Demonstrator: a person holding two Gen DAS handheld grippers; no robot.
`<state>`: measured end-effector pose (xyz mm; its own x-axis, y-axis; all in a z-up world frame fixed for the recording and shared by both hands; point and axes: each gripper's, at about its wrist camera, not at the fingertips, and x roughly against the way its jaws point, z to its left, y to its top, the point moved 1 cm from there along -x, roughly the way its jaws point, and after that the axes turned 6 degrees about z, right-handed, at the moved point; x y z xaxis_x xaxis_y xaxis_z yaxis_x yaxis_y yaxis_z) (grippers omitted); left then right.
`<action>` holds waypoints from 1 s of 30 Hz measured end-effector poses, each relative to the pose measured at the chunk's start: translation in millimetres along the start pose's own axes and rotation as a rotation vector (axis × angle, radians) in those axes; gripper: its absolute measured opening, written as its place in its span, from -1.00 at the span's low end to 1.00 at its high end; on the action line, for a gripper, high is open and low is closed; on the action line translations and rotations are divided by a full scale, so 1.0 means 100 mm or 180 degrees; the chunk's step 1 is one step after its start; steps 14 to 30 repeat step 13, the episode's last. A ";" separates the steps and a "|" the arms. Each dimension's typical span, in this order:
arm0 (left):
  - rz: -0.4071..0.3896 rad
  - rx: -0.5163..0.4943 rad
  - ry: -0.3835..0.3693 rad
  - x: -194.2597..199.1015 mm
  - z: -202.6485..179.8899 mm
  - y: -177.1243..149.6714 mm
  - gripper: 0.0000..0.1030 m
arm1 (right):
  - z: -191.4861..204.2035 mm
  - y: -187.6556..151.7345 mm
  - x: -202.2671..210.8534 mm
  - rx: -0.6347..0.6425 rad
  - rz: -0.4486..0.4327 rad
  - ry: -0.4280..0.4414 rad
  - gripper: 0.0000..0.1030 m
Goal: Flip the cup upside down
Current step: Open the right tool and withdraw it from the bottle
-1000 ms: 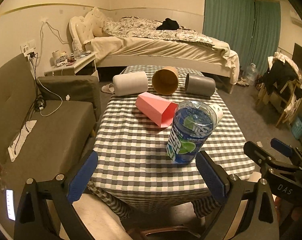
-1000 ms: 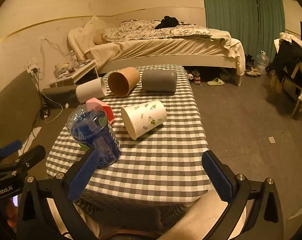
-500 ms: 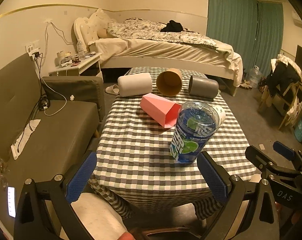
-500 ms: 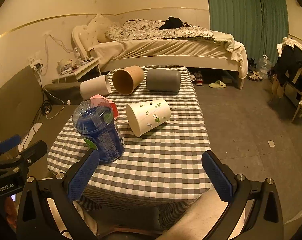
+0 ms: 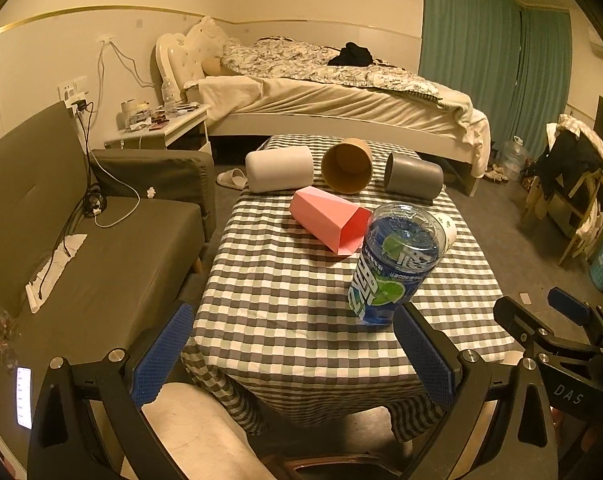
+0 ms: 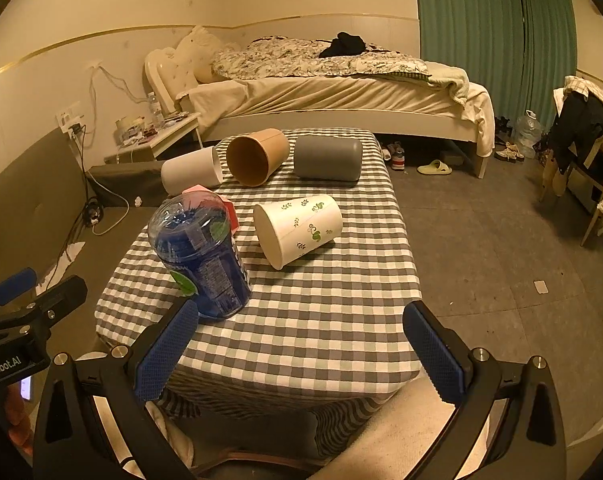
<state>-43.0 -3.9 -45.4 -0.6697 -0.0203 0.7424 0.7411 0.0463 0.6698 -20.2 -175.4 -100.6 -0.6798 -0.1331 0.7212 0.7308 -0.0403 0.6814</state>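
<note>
On the checked table [image 5: 281,300] a clear blue-labelled plastic cup [image 5: 393,264] [image 6: 201,256] stands near the front edge, its closed end up. Behind it, several cups lie on their sides: a pink cup [image 5: 325,218], a white cup [image 5: 279,168], a brown cup [image 5: 346,166] and a grey cup [image 5: 413,176]. A white leaf-patterned cup [image 6: 301,228] lies right of the blue one. My left gripper [image 5: 291,320] is open and empty, just short of the table's front edge. My right gripper [image 6: 299,316] is also open and empty, with the blue cup by its left finger.
A dark sofa [image 5: 81,260] runs along the table's left side. A bed [image 5: 341,92] and a cluttered nightstand [image 5: 161,128] stand behind. A chair piled with clothes [image 5: 573,176] is at the far right. A person's leg [image 5: 201,440] shows below the left gripper.
Both grippers have drawn back a little from the table, staying open. None of the cups has moved.
</note>
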 end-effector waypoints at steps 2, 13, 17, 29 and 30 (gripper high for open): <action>0.0006 0.0004 0.0002 0.00 0.00 0.00 1.00 | 0.00 0.00 0.00 0.0000 0.0001 -0.0001 0.99; -0.0002 0.0005 0.0019 0.01 0.02 -0.03 1.00 | 0.01 -0.02 0.00 0.0007 0.0026 -0.0009 0.99; -0.0002 0.0005 0.0019 0.01 0.02 -0.03 1.00 | 0.01 -0.02 0.00 0.0007 0.0026 -0.0009 0.99; -0.0002 0.0005 0.0019 0.01 0.02 -0.03 1.00 | 0.01 -0.02 0.00 0.0007 0.0026 -0.0009 0.99; -0.0002 0.0005 0.0019 0.01 0.02 -0.03 1.00 | 0.01 -0.02 0.00 0.0007 0.0026 -0.0009 0.99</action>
